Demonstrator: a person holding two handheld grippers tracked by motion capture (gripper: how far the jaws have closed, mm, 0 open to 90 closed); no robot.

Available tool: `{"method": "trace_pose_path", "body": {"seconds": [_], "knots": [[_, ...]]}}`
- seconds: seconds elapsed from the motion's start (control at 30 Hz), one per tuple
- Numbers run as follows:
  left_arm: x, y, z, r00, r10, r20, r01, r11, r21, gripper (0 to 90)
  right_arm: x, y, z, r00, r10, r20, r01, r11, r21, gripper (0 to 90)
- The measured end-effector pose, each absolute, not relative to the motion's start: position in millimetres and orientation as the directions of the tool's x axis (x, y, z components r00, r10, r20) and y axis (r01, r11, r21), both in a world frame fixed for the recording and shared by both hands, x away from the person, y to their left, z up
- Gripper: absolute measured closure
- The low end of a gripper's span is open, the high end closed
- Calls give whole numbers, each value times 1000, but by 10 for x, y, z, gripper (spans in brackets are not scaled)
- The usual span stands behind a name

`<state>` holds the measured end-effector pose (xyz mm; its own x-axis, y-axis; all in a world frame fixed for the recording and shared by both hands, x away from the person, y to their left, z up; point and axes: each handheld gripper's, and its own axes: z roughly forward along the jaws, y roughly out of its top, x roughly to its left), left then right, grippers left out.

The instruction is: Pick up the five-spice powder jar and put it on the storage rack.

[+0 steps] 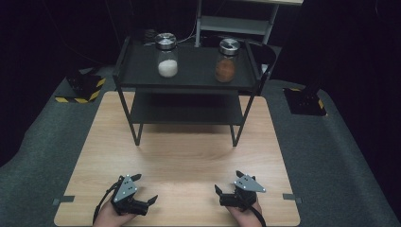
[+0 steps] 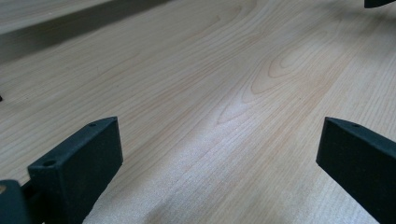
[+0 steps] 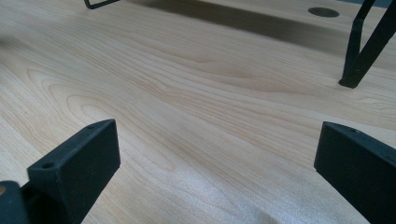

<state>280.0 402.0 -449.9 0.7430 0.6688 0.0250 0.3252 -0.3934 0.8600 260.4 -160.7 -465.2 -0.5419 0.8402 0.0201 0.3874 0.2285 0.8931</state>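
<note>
Resting low on counter (image 1: 189, 161): both hand-held grippers, left (image 1: 142, 190) & right (image 1: 227, 183), jaws spread, empty; white jar (image 1: 167, 55) & brown jar (image 1: 227, 60) upright on rack (image 1: 124, 59) top, straight ahead; each nearer its same-side gripper.

A pale wooden bench (image 1: 179, 156) stands on grey carpet (image 1: 331, 156) in a dark, black-walled room, with a black two-tier metal rack (image 1: 187, 111) at its far edge, a grey shelf unit (image 1: 236, 23) behind, and yellow-and-black striped floor blocks (image 1: 82, 87) at either side.
</note>
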Motion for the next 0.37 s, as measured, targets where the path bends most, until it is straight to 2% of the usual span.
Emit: {"method": "trace_pose_path", "body": {"seconds": [0.23,0.37], "knots": [[2838,3998,-4490,754,656,36,316,-410,855,7,2566,-1631,-4663,-542,840,18,380,226,897,0],[2885,4009,-4504,757,654,12,324,-391,862,8,2516,-1645,-4668,-531,847,24,382,214,899,0]]}}
